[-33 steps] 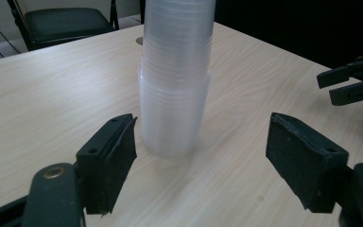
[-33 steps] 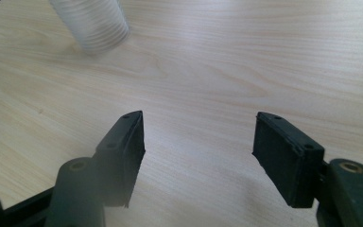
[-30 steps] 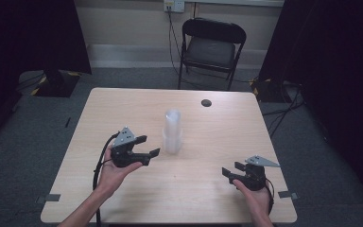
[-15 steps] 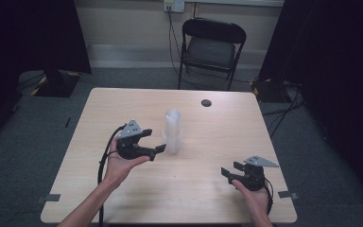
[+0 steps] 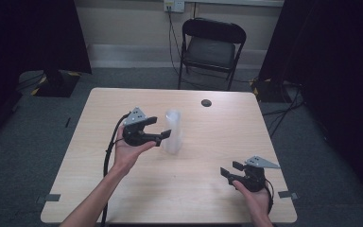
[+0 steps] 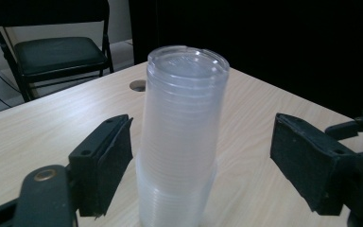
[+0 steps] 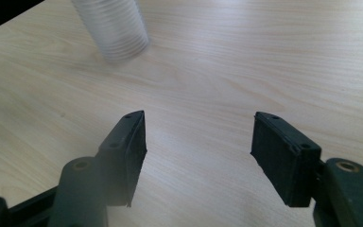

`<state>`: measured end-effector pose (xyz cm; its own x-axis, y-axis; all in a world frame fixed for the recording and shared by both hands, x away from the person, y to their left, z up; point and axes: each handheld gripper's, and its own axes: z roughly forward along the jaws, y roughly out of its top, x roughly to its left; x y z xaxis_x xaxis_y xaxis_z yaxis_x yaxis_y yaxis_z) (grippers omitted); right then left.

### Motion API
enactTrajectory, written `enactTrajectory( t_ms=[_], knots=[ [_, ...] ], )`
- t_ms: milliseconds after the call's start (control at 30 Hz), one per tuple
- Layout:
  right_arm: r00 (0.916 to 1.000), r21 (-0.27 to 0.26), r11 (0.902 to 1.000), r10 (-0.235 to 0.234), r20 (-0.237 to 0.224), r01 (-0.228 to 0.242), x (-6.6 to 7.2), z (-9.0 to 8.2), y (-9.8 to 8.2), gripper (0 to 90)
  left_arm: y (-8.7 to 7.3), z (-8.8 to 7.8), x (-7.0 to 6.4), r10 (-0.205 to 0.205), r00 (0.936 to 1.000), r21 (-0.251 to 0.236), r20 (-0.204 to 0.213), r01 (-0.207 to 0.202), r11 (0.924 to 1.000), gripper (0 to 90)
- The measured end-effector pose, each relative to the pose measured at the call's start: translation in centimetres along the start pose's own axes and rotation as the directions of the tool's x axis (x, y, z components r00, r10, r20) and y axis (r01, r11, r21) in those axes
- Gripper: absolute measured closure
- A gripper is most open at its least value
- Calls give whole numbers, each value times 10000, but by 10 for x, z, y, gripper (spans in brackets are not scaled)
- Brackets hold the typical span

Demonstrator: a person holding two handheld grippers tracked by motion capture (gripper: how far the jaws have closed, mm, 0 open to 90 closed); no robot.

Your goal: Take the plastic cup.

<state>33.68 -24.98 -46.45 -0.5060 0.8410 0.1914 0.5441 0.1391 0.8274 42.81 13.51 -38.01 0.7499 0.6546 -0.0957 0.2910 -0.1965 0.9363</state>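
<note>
A stack of clear plastic cups (image 6: pixel 182 137) is standing upright near the middle of the table (image 5: pixel 208 189), framed between the jaws of the left gripper (image 5: pixel 163 135); these have just been closing, with the pads not yet pressing. The right gripper (image 5: pixel 229 169) is being held apart and empty, well away near the table's front edge.

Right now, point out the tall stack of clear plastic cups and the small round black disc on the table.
stack of clear plastic cups (image 6: pixel 182 137), left gripper view, mid side wall.
round black disc (image 5: pixel 206 102), high view, its centre.
</note>
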Motion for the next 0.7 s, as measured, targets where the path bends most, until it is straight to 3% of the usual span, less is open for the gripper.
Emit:
enactTrajectory(
  t_ms=[400, 533, 700],
  knots=[
    [9999, -58, 9999, -153, -55, 153, 3, -3, 0, 358, 19, 18, 2, 219, 9994, 83, -264, -216, 9997, 192],
    [9999, -134, 9998, -158, -65, 157, 2, -4, 0, 357, 19, 31, 2, 548, 9981, 283, -290, -540, 9981, 161],
    [9998, -63, 9998, -178, -82, 177, 2, -3, 0, 349, 14, 47, 5, 333, 9994, 464, -126, -327, 9984, 169]
  ],
)
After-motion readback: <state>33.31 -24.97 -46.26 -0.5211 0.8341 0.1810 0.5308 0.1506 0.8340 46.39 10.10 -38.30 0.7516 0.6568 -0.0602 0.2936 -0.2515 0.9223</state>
